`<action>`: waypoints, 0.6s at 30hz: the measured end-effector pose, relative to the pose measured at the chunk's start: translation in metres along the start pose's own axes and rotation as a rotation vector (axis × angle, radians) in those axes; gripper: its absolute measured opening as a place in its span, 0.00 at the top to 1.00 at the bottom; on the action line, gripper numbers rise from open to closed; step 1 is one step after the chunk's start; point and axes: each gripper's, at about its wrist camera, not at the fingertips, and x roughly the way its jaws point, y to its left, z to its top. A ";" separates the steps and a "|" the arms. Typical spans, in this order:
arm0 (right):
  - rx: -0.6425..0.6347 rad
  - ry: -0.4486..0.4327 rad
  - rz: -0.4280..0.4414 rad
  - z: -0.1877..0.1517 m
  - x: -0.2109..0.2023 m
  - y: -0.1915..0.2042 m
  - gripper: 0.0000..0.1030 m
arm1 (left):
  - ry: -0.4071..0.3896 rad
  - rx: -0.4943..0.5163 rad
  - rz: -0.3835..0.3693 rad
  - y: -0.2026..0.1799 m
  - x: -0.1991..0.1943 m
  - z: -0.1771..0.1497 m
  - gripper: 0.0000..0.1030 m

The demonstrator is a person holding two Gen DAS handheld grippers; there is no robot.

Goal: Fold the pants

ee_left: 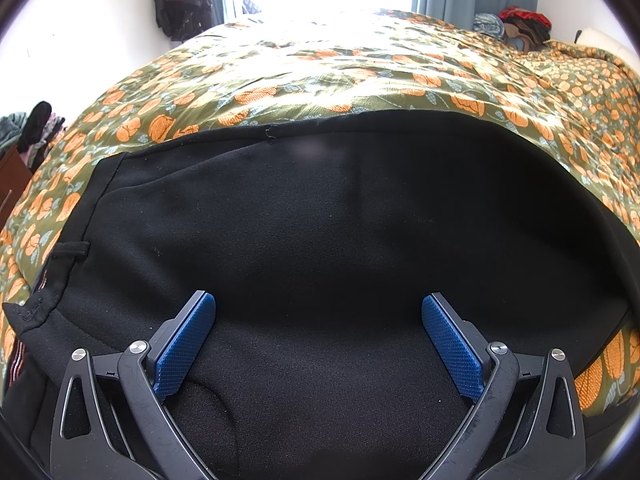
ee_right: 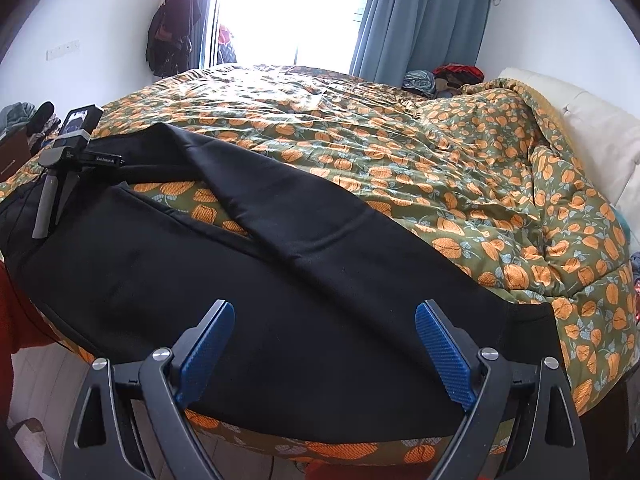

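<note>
Black pants (ee_right: 280, 280) lie spread along the near edge of a bed with an olive and orange floral cover (ee_right: 400, 152). The two legs part in a narrow V, the far leg lying over the cover. My left gripper (ee_left: 318, 304) is open, just above the waist end of the pants (ee_left: 320, 220), whose waistband and belt loop (ee_left: 70, 252) show at the left. My right gripper (ee_right: 324, 312) is open above the leg end near the hems (ee_right: 532, 320). The left gripper also shows in the right wrist view (ee_right: 52, 200) at the far left, over the waist.
The bed fills most of both views, with a bunched-up part of the cover (ee_right: 520, 140) at the right and a white headboard (ee_right: 592, 136) beyond. Clothes hang on the wall (ee_right: 172, 28) by the bright window. The floor (ee_right: 36, 380) lies below the near bed edge.
</note>
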 end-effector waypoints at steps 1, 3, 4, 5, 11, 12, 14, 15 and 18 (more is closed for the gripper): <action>-0.003 0.003 -0.002 -0.001 0.000 0.000 0.11 | 0.000 0.000 0.000 0.000 0.000 0.000 0.01; 0.001 0.013 -0.003 -0.002 0.002 -0.002 0.11 | 0.000 0.000 0.000 0.000 0.000 0.000 0.01; 0.011 0.017 0.001 -0.003 0.002 -0.004 0.11 | 0.000 0.000 0.000 0.000 0.000 0.000 0.01; 0.029 0.020 0.008 -0.004 0.002 -0.008 0.11 | 0.000 0.000 0.000 0.000 0.000 0.000 0.01; 0.230 0.022 0.082 -0.009 0.002 -0.047 0.11 | 0.000 0.000 0.000 0.000 0.000 0.000 0.01; 0.297 0.027 0.134 -0.013 0.001 -0.059 0.11 | 0.000 0.000 0.000 0.000 0.000 0.000 0.01; 0.401 0.039 0.268 -0.020 0.004 -0.072 0.11 | 0.000 0.000 0.000 0.000 0.000 0.000 0.01; 0.460 0.053 0.354 -0.024 0.009 -0.077 0.11 | 0.000 0.000 0.000 0.000 0.000 0.000 0.01; 0.684 0.103 0.636 -0.039 0.035 -0.085 0.11 | 0.000 0.000 0.000 0.000 0.000 0.000 0.01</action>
